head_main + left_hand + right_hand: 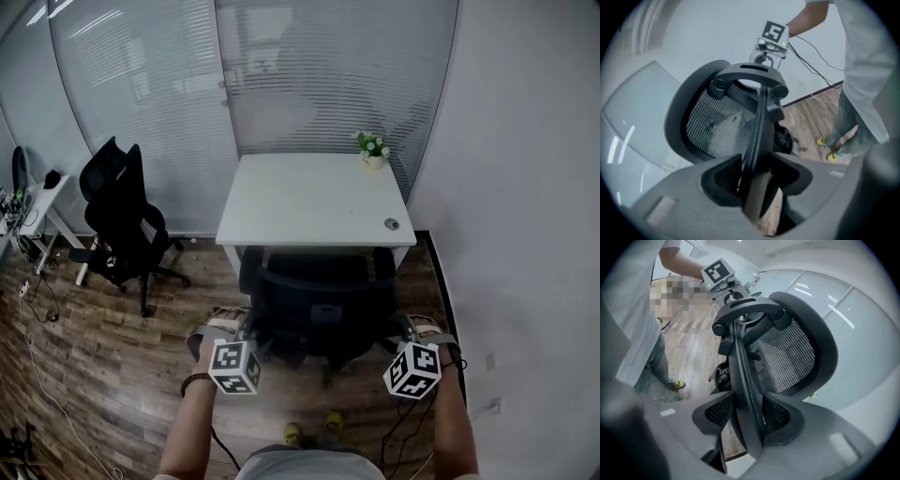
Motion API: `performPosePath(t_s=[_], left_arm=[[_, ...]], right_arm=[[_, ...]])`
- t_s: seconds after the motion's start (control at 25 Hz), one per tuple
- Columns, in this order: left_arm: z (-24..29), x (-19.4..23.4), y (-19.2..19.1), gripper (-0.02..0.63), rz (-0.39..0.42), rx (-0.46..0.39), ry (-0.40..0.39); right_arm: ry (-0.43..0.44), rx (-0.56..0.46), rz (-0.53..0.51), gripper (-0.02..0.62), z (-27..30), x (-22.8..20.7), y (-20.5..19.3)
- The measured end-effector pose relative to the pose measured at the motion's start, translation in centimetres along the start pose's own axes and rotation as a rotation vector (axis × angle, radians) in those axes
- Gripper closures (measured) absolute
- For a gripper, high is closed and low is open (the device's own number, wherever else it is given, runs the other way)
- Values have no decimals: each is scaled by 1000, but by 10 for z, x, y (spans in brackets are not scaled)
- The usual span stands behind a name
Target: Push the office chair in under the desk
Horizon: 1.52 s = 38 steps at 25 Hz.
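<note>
Two handheld grippers are flanking the backrest of the black office chair, one at each side edge, so that a push lands evenly and the chair is not swivelling on its casters. The chair is sitting squarely in front of the white desk, its front seemingly tucked under the desk's near edge, while the backrest is standing out over the wooden floor; by my reading the push is well along but not finished.

The right gripper is clamping the backrest's right rim, and in its own view the textured pads are pressing on both faces of the black frame. The left gripper is standing wide, with the left rim running between the jaws and floor showing through the gap beside it, so it is straddling the edge, not pinching it.

Both forearms are reaching forward from the body, roughly parallel, with the grippers tilting forward and down toward the chair. A potted plant is sitting at the desk's far right corner, and a second chair is parked well apart on the left.
</note>
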<state>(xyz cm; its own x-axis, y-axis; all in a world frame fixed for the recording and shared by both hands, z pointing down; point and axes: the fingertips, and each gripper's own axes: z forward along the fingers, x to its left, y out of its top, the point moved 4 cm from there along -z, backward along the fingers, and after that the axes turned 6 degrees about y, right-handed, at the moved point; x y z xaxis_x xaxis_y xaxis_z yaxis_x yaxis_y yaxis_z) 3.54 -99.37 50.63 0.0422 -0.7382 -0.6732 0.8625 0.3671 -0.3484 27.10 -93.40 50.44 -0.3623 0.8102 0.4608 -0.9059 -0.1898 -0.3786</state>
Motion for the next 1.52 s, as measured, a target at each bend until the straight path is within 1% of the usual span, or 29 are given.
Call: performPosePath(t_s=[0.2, 0.52, 0.72, 0.92, 1.08, 1.2, 1.4, 1.52], left_arm=[[3, 5, 3, 413, -7, 3, 4], [1, 3, 8, 400, -27, -2, 29], [-3, 4, 9, 371, -95, -22, 39], [-11, 6, 8, 373, -150, -37, 60], [-22, 7, 7, 376, -196, -47, 99], [-31, 10, 9, 377, -258, -77, 129], [-42, 14, 12, 399, -355, -120, 177], [-49, 16, 11, 410, -431, -135, 220]], right_arm=[[-4, -15, -13, 408, 0, -6, -2], [-27, -37, -19, 407, -3, -2, -4], [-80, -50, 4, 407, -7, 2, -3], [-116, -39, -8, 407, -9, 2, -4], [-137, -44, -18, 408, -20, 4, -4], [-178, -96, 24, 410, -33, 4, -5], [-243, -182, 162, 411, -51, 3, -6], [-274, -232, 254, 414, -61, 6, -2]])
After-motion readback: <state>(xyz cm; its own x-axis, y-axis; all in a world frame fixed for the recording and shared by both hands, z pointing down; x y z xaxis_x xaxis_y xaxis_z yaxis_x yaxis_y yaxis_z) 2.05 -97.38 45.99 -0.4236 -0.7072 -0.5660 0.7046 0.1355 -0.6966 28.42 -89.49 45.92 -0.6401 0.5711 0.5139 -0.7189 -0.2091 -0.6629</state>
